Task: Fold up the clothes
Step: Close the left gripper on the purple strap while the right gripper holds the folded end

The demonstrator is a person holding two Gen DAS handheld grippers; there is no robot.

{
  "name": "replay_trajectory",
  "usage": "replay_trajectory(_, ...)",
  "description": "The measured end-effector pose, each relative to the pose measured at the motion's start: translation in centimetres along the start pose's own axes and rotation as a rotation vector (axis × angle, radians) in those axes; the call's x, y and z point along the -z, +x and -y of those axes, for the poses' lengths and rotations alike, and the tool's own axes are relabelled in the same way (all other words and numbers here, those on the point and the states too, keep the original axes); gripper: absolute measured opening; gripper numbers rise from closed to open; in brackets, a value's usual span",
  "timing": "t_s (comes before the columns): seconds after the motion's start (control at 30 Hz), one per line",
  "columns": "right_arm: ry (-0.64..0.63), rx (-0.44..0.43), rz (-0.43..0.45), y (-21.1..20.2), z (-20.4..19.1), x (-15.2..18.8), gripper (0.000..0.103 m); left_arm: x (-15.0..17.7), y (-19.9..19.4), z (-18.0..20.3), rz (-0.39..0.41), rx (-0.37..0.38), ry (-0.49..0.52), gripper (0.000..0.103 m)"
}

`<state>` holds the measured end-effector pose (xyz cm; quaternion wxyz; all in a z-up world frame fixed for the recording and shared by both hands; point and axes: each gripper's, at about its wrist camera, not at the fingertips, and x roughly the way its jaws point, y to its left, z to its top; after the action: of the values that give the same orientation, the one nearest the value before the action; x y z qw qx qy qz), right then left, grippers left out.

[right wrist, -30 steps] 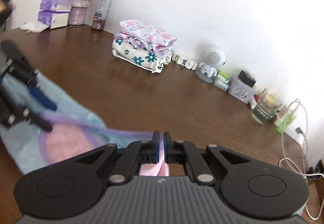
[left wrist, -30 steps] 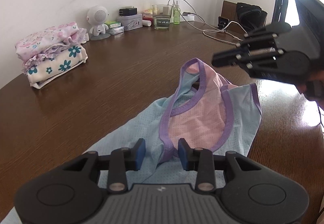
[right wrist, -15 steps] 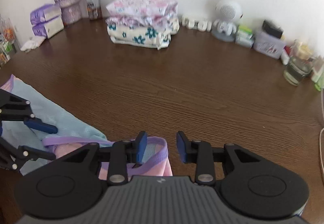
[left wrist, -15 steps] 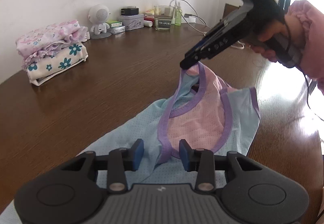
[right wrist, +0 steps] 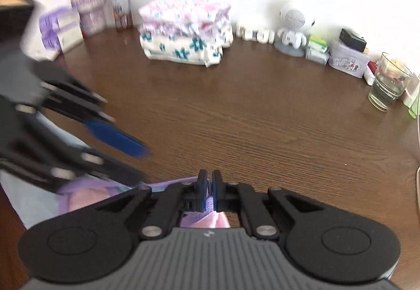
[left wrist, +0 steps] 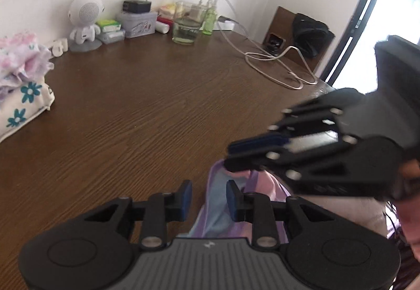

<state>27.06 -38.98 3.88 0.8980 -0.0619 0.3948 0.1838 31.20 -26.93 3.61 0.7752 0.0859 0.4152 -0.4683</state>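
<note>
Two claws work the garment (left wrist: 223, 211) low-centre on the surface (left wrist: 147, 111): right claw (right wrist: 209, 186) closing, clamped on its purple hem to lift a fold, left claw (left wrist: 208, 196) closing w/ fabric between apart pads, prob. to pin it.

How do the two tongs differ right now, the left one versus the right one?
The left tongs stand apart with pads off the cloth, closing; the right tongs are nearly shut, closing, pinching the purple hem of the garment. The garment only lies between the left pads. Both are black with blue pads and meet at the same end of the garment.
</note>
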Motion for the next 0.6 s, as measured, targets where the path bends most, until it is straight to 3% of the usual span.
replay_trajectory(0.1,0.070,-0.007,0.101,-1.8,0.5,1.5,0.018,-0.5,1.3,0.0,-0.012,0.006,-0.001,0.026)
replay_trajectory(0.2,0.127,-0.027,0.175,-3.8,1.2,3.8,0.019,-1.1,2.0,0.0,-0.032,0.002,0.021,0.026)
replay_trajectory(0.53,0.091,-0.067,0.183,-3.4,1.6,6.6,0.019,-1.7,3.9,-0.4,-0.091,0.032,0.015,0.024)
replay_trajectory(0.57,0.088,-0.072,0.187,-3.2,1.5,6.8,0.019,-1.7,4.1,-0.4,-0.097,0.034,0.018,0.016)
replay_trajectory(0.6,0.086,-0.080,0.190,-3.1,1.5,6.9,0.019,-1.7,4.1,-0.4,-0.102,0.038,0.028,0.002)
